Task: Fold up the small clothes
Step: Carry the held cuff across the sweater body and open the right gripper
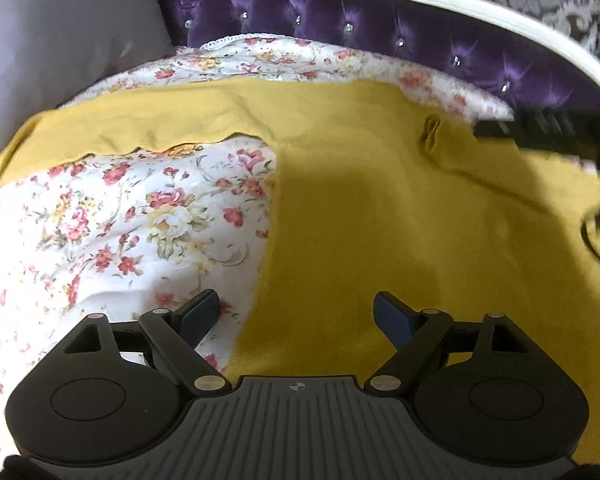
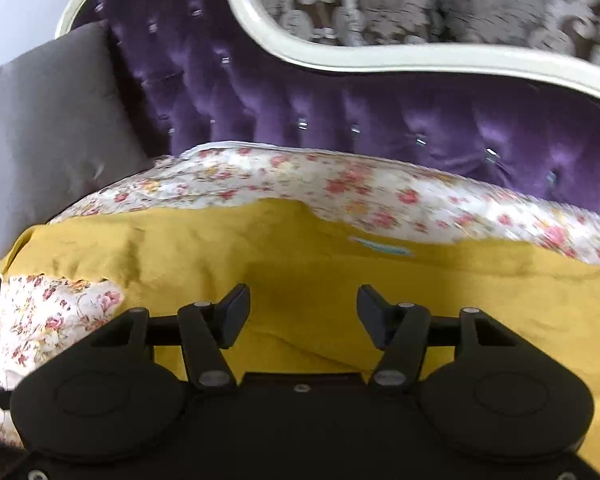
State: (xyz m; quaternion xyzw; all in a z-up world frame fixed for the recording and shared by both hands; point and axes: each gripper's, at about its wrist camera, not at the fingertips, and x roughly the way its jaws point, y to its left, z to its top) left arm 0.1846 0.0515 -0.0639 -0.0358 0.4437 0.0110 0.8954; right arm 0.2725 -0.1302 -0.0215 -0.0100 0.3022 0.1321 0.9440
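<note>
Purple tufted headboard (image 2: 340,120) backs a floral quilt (image 1: 120,220) where the mustard-yellow top (image 1: 380,220) lies spread flat, sleeve out left. Left gripper (image 1: 296,316) and right gripper (image 2: 302,312) both hover agape, empty. Soft quilt may bunch under a pinch, probably dragging the sleeve askew; grey pillow (image 2: 48,132) crowds the left.

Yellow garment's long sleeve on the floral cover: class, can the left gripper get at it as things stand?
Probably yes. The left gripper is open over the yellow garment, and only bare floral cover lies between it and the sleeve.
</note>
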